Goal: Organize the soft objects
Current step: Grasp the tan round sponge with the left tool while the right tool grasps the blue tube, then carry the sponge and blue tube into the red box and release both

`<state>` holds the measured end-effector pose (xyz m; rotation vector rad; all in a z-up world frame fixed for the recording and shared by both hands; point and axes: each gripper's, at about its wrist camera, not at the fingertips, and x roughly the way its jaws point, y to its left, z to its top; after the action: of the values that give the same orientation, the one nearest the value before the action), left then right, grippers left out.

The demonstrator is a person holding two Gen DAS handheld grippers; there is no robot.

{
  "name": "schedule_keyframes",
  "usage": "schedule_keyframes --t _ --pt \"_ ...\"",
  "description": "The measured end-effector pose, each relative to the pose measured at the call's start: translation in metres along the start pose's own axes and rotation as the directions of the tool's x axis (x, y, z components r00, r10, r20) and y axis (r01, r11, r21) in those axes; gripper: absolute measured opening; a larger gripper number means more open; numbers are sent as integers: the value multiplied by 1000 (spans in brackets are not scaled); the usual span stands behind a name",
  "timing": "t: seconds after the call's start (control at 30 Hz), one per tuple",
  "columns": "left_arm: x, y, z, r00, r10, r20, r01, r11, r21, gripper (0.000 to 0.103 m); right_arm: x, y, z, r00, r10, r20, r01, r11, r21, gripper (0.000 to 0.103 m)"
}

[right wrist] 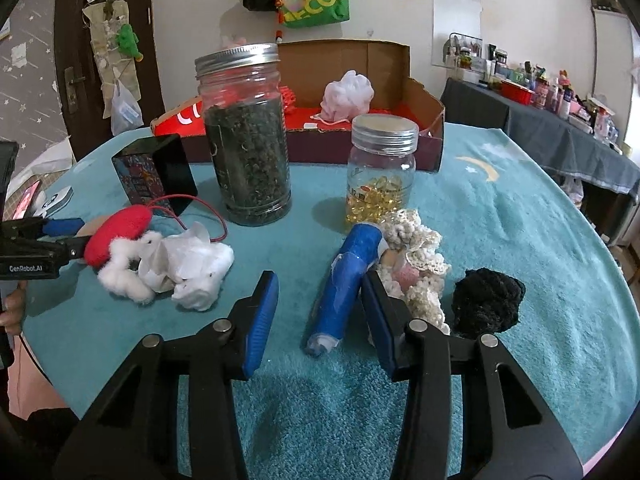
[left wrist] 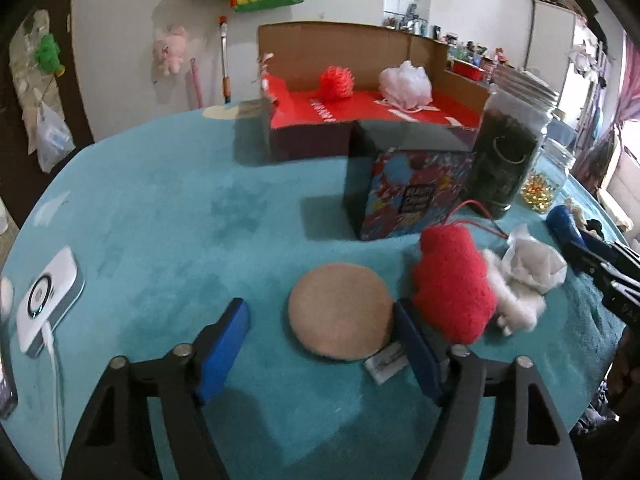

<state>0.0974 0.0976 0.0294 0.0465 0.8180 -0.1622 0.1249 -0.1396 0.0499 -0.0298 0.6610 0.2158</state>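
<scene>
Inside, cardboard box [left wrist: 424, 46] holds red pom-pom [left wrist: 337, 83] (white puff [left wrist: 405, 82] too).

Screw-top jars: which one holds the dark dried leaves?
The taller jar, left of the shorter jar, which holds golden capsules.

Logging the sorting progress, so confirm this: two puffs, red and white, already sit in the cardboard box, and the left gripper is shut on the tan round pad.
Wrong only about the grip. The left wrist view shows the left gripper open, its fingers either side of the tan round pad. The red puff and white puff do sit in the cardboard box.
</scene>
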Motion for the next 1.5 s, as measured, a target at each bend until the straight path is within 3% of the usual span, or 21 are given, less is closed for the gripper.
schedule_keyframes --t 0.03,0.1,0.13,0.17,0.33,0.47,0.67,0.83,1.13,1.5 --pt "1 -2 2 1000 -9 -1 9 1000 4 56 1 1 0 1000 3 0 -3 1000 -7 31" --pt "3 -7 4 1000 -14 2 14 1000 17 47 2 3 -1 1000 2 -1 -2 1000 -25 23" --pt "2 -9 5 1000 -15 10 15 1000 24 34 2 4 -1 1000 10 -5 -10 999 -32 21" --pt "-1 -11 5 1000 -20 22 19 999 28 27 1 5 -1 1000 7 3 -7 999 -38 20" --pt "-21 -20 8 996 -36 85 34 999 30 25 -7 2 -1 999 32 22 -31 999 -37 15" --pt "-39 -42 10 988 -93 119 86 994 68 25 -16 -2 2 997 69 46 -69 997 -18 14" --pt "-36 -91 15 970 -221 103 204 966 157 25 -32 -1 13 989 114 91 -112 993 -24 14" --pt "-25 -119 21 958 -272 85 253 949 190 25 -34 -3 19 983 153 102 -152 988 -11 14" --pt "-14 -132 27 956 -284 73 266 945 190 25 -30 -8 22 979 183 93 -184 983 3 14" --pt "-22 -110 22 962 -257 88 242 959 150 25 -31 -13 20 978 193 85 -196 980 25 14"
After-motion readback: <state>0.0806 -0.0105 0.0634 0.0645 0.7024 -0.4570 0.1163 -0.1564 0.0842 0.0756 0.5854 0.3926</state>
